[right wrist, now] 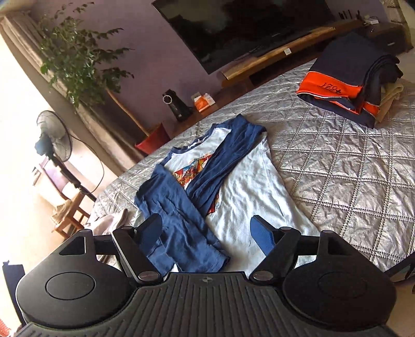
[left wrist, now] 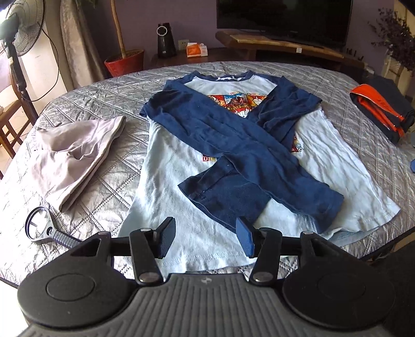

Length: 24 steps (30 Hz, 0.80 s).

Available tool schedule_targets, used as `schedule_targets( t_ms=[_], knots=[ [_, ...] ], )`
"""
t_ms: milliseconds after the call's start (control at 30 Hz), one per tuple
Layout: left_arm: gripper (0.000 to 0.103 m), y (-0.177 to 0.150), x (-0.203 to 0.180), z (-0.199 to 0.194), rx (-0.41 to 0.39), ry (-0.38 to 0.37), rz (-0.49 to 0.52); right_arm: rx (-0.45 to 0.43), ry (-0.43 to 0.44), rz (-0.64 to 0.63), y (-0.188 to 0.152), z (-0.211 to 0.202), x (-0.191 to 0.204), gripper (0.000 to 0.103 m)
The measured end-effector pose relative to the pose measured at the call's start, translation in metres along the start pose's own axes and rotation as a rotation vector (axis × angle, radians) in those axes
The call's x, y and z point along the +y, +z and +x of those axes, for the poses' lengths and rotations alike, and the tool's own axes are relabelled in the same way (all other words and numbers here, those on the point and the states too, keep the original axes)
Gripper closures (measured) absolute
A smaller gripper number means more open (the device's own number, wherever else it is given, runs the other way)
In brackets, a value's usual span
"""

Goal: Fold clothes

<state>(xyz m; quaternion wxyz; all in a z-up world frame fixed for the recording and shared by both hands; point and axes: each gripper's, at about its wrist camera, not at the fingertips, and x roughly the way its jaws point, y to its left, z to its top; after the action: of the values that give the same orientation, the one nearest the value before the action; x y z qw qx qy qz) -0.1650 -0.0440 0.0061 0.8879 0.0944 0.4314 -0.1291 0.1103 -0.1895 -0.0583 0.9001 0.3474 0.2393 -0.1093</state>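
Note:
A light blue shirt (left wrist: 168,181) with navy long sleeves (left wrist: 215,134) lies face up on the quilted bed, both sleeves crossed over its chest and printed picture. My left gripper (left wrist: 206,237) hovers over the shirt's near hem, jaws apart, nothing between the pads. In the right wrist view the same shirt (right wrist: 241,186) lies ahead, its sleeve (right wrist: 179,223) running toward the camera. My right gripper (right wrist: 207,234) stands wide open above the sleeve end and hem, gripping nothing.
A folded grey garment (left wrist: 75,155) lies left of the shirt, with a round magnifier-like tool (left wrist: 42,226) near it. A folded navy and orange pile (right wrist: 347,77) sits at the far right of the silver bedspread (right wrist: 350,166). Beyond stand a TV (left wrist: 282,18), fan (left wrist: 20,28) and potted plant (right wrist: 77,57).

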Motion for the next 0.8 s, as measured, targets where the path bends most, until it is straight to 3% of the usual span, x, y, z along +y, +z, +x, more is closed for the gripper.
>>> schedule_targets(
  t_ms=[67,133,233,333,467,533,667,800],
  knots=[
    [0.054,0.007,0.008,0.014,0.026,-0.032,-0.022,-0.040,0.047,-0.025,-0.001,-0.011,-0.001,0.024],
    [0.051,0.014,0.017,0.028,0.080,-0.082,-0.092,-0.047,0.011,-0.039,0.000,-0.010,0.000,0.026],
    [0.050,0.022,0.022,0.039,0.125,-0.093,-0.159,-0.060,-0.039,-0.065,0.001,-0.008,0.003,0.033],
    [0.046,0.023,0.012,0.043,0.137,-0.074,-0.139,-0.082,-0.030,-0.129,-0.004,-0.012,0.011,0.033],
    [0.044,0.019,0.002,0.053,0.164,-0.060,-0.107,-0.078,-0.021,-0.095,-0.002,-0.014,0.004,0.033],
    [0.043,0.014,-0.001,0.058,0.178,-0.068,-0.121,-0.076,-0.013,-0.078,-0.001,-0.016,0.000,0.033],
    [0.029,0.011,-0.005,0.062,0.171,-0.076,-0.145,-0.073,-0.017,-0.088,-0.002,-0.017,0.001,0.033],
    [0.029,0.012,-0.010,0.064,0.161,-0.069,-0.147,-0.076,-0.020,-0.089,-0.002,-0.019,0.001,0.033]
  ],
)
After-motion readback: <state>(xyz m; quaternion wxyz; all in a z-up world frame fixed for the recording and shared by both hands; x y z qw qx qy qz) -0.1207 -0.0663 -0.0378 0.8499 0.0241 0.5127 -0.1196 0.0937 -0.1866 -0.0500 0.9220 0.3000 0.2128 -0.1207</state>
